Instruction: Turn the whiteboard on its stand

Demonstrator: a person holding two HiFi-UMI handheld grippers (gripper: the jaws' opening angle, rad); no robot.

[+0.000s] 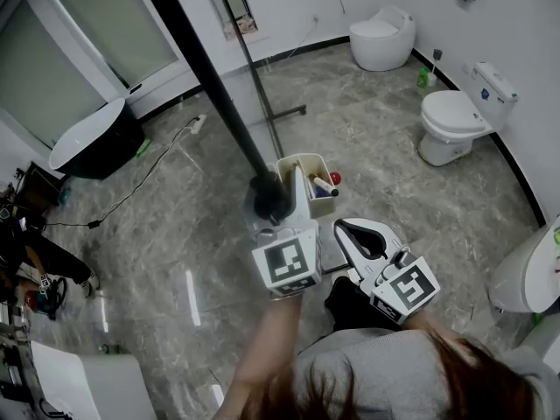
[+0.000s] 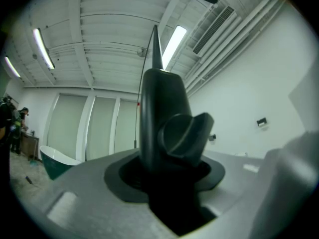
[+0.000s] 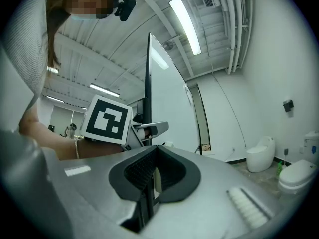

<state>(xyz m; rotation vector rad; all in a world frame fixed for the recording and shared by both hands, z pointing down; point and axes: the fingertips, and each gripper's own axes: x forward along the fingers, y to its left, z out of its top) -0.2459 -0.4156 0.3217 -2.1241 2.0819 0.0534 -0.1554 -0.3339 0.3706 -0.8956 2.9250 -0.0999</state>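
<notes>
— How is the left tool [image 1: 284,206] set?
— It is clamped on the black edge frame [image 2: 162,108] of the whiteboard [image 3: 169,103], right by a round black knob [image 2: 185,133]. The frame is seated in the recess between the jaws.

— And the right tool [image 3: 152,178]?
— Its jaws are drawn together and nothing is held. It is kept just beside the left tool, apart from the board.

— Which way is the whiteboard pointed?
— It is stood upright on the marble floor [image 1: 376,147]. In the head view it is seen from above, edge-on, and its top edge [image 1: 197,59] is stretched as a long dark bar from the left tool toward the picture's upper left. In the right gripper view the frame is shown as a vertical black line, with the white face spread to its right.

— What print can be made out?
— Black-and-white square markers are carried on the left tool's cube [image 1: 287,265] and the right tool's cube [image 1: 407,289].

— What is found further out?
— A cream bin [image 1: 308,166] with pens is placed just beside the frame. Two toilets [image 1: 448,121] are set along the right wall, and a dark bathtub [image 1: 92,143] stands well apart at the left.
</notes>
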